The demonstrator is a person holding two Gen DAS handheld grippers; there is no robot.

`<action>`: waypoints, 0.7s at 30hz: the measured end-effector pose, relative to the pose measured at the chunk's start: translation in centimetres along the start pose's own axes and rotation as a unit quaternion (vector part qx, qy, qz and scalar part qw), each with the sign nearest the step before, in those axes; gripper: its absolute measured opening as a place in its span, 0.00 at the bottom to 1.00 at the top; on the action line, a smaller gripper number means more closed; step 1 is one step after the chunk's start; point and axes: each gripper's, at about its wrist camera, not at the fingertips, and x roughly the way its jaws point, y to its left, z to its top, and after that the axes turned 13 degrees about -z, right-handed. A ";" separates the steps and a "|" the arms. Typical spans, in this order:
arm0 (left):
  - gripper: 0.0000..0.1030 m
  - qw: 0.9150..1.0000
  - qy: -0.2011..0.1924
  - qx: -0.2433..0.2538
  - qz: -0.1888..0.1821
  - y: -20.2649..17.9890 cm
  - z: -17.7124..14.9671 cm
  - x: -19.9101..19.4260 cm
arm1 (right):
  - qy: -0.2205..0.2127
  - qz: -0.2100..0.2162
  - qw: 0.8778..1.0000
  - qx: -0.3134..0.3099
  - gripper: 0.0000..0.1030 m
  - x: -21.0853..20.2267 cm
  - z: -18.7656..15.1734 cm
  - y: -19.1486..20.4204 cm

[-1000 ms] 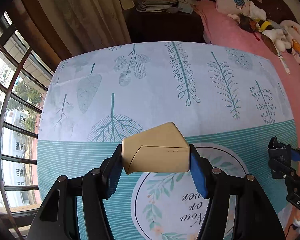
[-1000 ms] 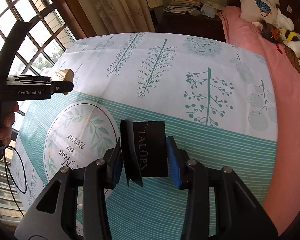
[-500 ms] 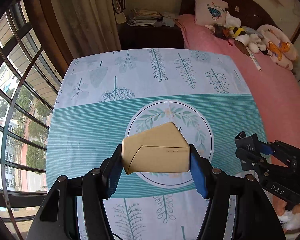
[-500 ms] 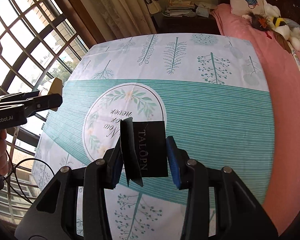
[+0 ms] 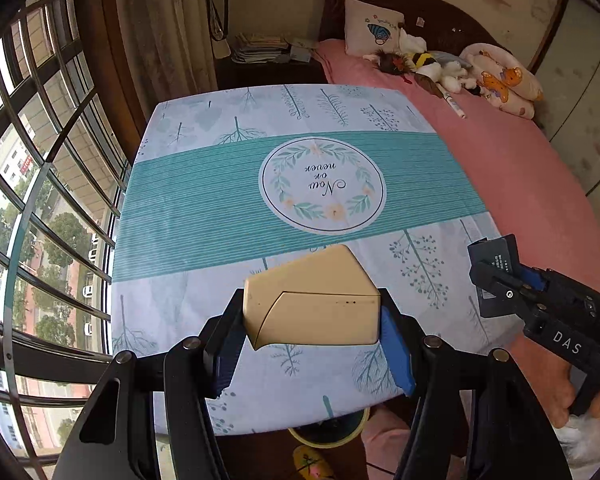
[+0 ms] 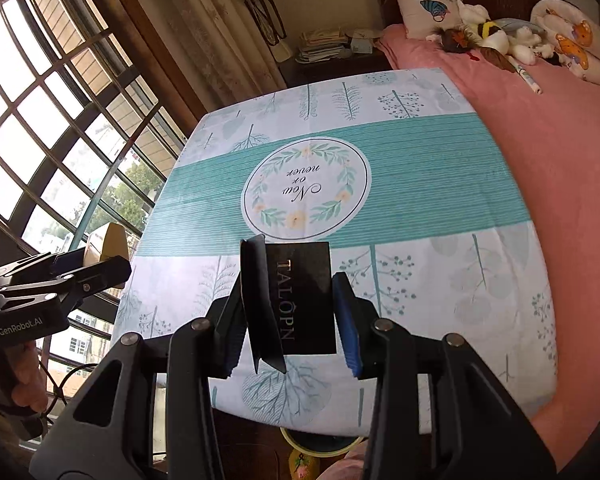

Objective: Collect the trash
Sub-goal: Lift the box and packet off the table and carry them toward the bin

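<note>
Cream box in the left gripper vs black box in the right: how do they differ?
The cream box is plain, pale and wide, with an angled flap at its front; the black box is dark and narrower, printed TALOPN, with a flap open on one side. The cream box lies across its jaws; the black box stands lengthwise. Both are clamped, one per gripper, above the patterned table.

Daylight is pouring through a curved barred window (image 5: 40, 208) on the left, with a pale curtain (image 6: 216, 36) hanging beside it. A table under a teal leaf-print cloth (image 5: 204, 208) is standing against a bed with a pink sheet (image 5: 512, 168). Plush toys (image 5: 432, 66) and a pillow (image 6: 428, 4) are lying at the dark headboard (image 5: 440, 12), and papers are stacking up on a dark nightstand (image 5: 268, 70).
</note>
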 end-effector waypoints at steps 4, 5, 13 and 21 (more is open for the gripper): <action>0.59 1.000 0.016 0.006 -0.013 0.5 -5.0 -1.7 | 0.007 -0.011 1.000 0.018 0.35 -2.8 -5.2 1.8; 0.59 1.000 0.022 0.008 -0.014 0.5 -6.0 -1.9 | 0.010 -0.013 1.000 0.020 0.35 -3.3 -6.5 2.2; 0.59 0.998 0.050 0.015 -0.023 -0.4 -12.5 -1.9 | 0.041 -0.029 0.999 -0.001 0.35 -5.0 -13.7 5.0; 0.59 0.997 0.074 0.005 -0.010 -1.2 -15.9 0.8 | 0.083 -0.028 0.996 -0.029 0.35 -3.8 -18.1 5.4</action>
